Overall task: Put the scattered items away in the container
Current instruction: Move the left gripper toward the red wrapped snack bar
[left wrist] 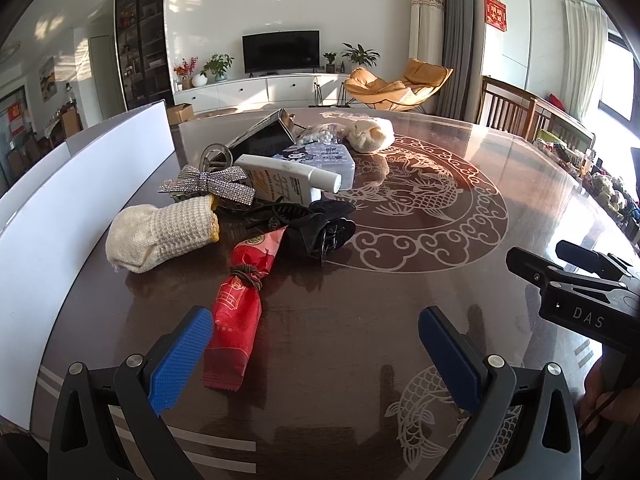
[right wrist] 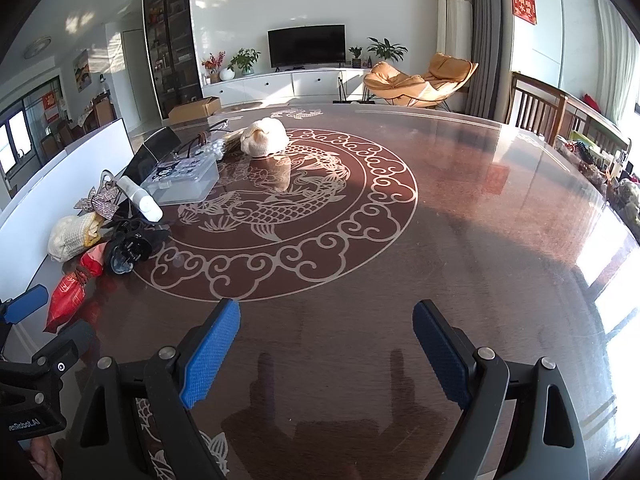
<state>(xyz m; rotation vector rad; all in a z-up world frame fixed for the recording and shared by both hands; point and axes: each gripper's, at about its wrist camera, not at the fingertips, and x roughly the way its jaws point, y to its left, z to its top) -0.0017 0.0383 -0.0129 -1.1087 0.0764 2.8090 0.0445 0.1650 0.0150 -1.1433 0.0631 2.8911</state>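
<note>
Scattered items lie on the dark table's left side: a red snack packet [left wrist: 236, 316] tied with a hair band, a cream knitted sock [left wrist: 160, 232], a black hair claw [left wrist: 320, 232], a rhinestone bow [left wrist: 208, 184], a white tube [left wrist: 288, 178], a clear plastic box [left wrist: 324, 160], a dark open box [left wrist: 264, 136] and a cream cloth ball [left wrist: 370, 134]. My left gripper [left wrist: 316, 356] is open and empty, its left pad beside the red packet. My right gripper [right wrist: 326, 348] is open and empty above bare table; the packet [right wrist: 68, 296] lies far to its left.
A white board [left wrist: 60, 216] stands along the table's left edge. The table [right wrist: 480, 240] has a fish and cloud pattern in its middle. Wooden chairs [right wrist: 536, 108] and clutter line the right side. The right gripper's body shows in the left wrist view [left wrist: 580, 284].
</note>
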